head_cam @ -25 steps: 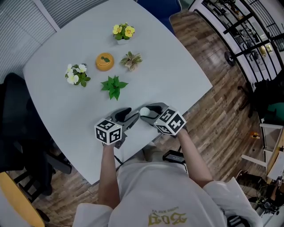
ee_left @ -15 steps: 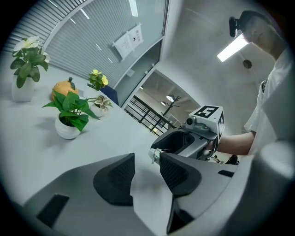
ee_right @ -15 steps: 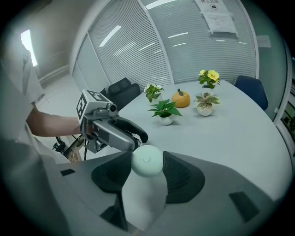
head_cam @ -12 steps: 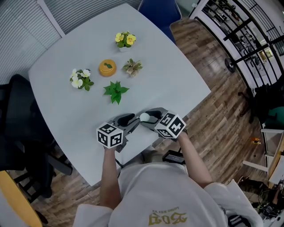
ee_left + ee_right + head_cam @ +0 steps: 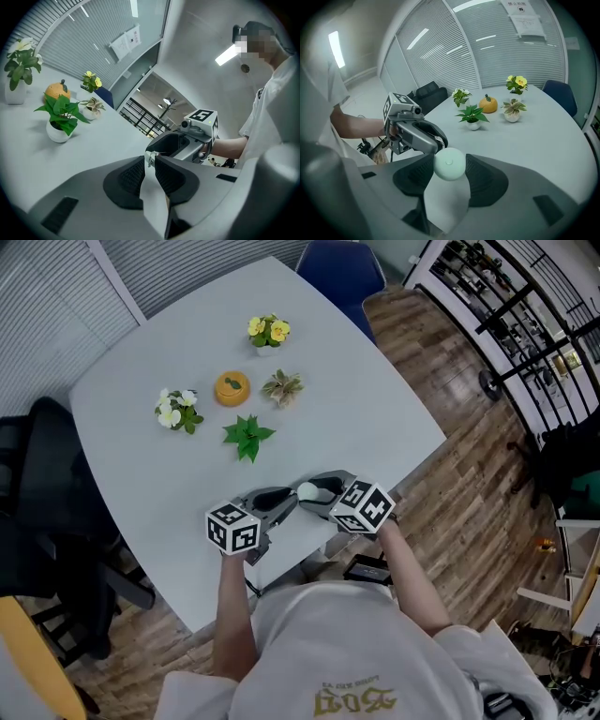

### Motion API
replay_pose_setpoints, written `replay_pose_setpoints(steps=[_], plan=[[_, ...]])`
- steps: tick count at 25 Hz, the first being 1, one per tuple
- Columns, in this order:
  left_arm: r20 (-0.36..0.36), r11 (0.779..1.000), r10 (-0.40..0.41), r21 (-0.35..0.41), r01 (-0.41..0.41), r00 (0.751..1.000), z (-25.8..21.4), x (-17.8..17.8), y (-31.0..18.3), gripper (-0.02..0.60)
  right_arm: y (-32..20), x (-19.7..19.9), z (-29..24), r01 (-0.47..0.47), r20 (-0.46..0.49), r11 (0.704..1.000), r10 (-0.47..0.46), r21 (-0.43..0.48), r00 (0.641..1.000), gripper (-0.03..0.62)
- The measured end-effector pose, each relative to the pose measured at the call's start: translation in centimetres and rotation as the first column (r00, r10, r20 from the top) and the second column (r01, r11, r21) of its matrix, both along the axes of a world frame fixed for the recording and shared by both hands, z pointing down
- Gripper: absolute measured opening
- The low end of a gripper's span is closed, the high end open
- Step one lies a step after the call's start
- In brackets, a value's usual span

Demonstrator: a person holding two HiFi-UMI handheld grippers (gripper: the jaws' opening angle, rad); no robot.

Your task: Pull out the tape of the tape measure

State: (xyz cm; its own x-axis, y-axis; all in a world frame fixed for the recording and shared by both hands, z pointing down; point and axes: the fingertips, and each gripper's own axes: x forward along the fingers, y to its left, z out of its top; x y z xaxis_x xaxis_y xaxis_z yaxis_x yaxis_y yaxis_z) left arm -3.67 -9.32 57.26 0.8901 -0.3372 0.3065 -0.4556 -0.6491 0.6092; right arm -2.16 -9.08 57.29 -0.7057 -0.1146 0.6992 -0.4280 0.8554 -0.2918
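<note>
Tape measure (image 5: 449, 163): small round pale case, clamped across its sides by the jaws of the right gripper (image 5: 314, 491), spread fairly wide around it. Hanging over the desk (image 5: 375, 409) near its 6 o'clock edge in the head view. Little tab (image 5: 149, 158) sticking out at the case's 9 o'clock, right in the gap of the left gripper (image 5: 286, 500) jaws. Closing at the moment, nearly together, not clearly squeezing the tab yet. Both grippers tip to tip.

Further out, toward 11 o'clock from the case: leafy green plant (image 5: 247, 436) nearest. Then an orange ornament (image 5: 232, 388), with white flowers (image 5: 176, 409) at its 8 o'clock and a pale plant (image 5: 282, 386) at its 3 o'clock. Yellow flowers (image 5: 268, 330) farthest back. Blue chair (image 5: 342, 268) past the desk's 12 o'clock edge.
</note>
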Motion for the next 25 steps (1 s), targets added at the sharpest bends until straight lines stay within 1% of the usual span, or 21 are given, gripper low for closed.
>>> replay_pose_setpoints(steps=[4, 9, 16, 25], plan=[[-0.013, 1.0, 0.014, -0.006, -0.014, 1.0, -0.3, 0.3, 0.3, 0.04, 0.1, 0.1, -0.2, 0.005, 0.0, 1.0, -0.005, 0.0, 1.0, 0.229], [-0.014, 1.0, 0.007, -0.004, -0.007, 1.0, -0.6, 0.2, 0.4, 0.026, 0.2, 0.1, -0.5, 0.012, 0.015, 1.0, -0.012, -0.006, 1.0, 0.229], [-0.003, 1.0, -0.006, 0.004, 0.006, 1.0, -1.2, 0.3, 0.8, 0.02, 0.7, 0.2, -1.0, 0.023, 0.031, 1.0, -0.023, -0.003, 0.999, 0.229], [0.016, 1.0, -0.019, -0.005, 0.019, 1.0, -1.0, 0.2, 0.9, 0.014, 0.7, 0.4, -0.8, 0.034, 0.035, 0.999, -0.034, -0.007, 0.999, 0.229]])
